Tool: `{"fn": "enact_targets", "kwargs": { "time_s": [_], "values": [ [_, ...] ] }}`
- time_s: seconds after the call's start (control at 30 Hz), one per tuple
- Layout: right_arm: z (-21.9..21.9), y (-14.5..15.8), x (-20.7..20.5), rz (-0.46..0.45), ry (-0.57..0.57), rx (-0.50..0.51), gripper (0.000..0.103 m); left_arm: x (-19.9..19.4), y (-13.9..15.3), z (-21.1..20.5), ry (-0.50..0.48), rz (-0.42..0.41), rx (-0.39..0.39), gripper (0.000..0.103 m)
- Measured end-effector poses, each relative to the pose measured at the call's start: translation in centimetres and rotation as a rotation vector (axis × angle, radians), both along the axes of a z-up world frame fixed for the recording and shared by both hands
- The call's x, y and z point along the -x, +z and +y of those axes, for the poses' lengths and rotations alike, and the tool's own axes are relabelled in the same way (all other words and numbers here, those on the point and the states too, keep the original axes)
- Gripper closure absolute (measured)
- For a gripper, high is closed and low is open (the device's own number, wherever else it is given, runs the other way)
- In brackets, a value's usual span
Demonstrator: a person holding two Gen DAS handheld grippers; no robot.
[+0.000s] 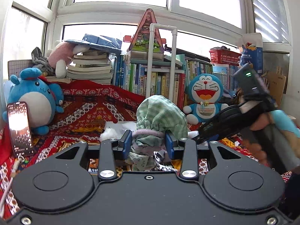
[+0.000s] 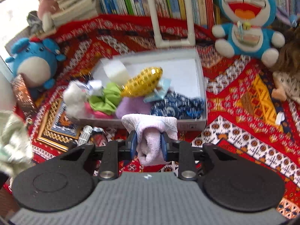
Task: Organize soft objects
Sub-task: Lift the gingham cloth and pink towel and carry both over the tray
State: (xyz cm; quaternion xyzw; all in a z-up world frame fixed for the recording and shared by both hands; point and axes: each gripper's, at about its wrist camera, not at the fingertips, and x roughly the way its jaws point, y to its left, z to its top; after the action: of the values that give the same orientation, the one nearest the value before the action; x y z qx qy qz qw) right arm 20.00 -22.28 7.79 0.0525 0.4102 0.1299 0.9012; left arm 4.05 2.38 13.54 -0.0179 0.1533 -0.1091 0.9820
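Jaws of right gripper (image 2: 148, 146) clamping towel (image 2: 150, 136) just short of box (image 2: 202, 93) rim.

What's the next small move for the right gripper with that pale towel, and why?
Probably carry it forward over the white box and let go. The right gripper is shut on the rolled pale towel, which hangs just short of the box's near wall. The other soft items, such as the green cloth, already lie inside.
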Motion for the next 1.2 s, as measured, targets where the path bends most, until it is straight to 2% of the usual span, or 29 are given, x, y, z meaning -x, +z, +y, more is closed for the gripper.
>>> {"fn": "enact_targets", "kwargs": {
  "time_s": [0.23,0.47,0.83,1.2],
  "values": [
    [-0.7,2.1,1.6,-0.134,-0.019,-0.044,0.072,-2.5,1.1,0.5,-0.005,-0.003,0.0,0.068],
    [-0.5,3.0,2.5,-0.229,0.009,-0.086,0.071,-5.2,1.0,0.3,-0.009,0.039,-0.017,0.068],
    [-0.5,2.3,1.4,-0.215,-0.02,-0.088,0.071,-10.0,0.9,-0.1,-0.034,0.098,-0.019,0.068],
    [-0.5,0.9,-1.1,-0.15,-0.038,-0.068,0.071,-15.7,-0.9,1.0,-0.061,0.249,-0.011,0.067]
  ]
}}
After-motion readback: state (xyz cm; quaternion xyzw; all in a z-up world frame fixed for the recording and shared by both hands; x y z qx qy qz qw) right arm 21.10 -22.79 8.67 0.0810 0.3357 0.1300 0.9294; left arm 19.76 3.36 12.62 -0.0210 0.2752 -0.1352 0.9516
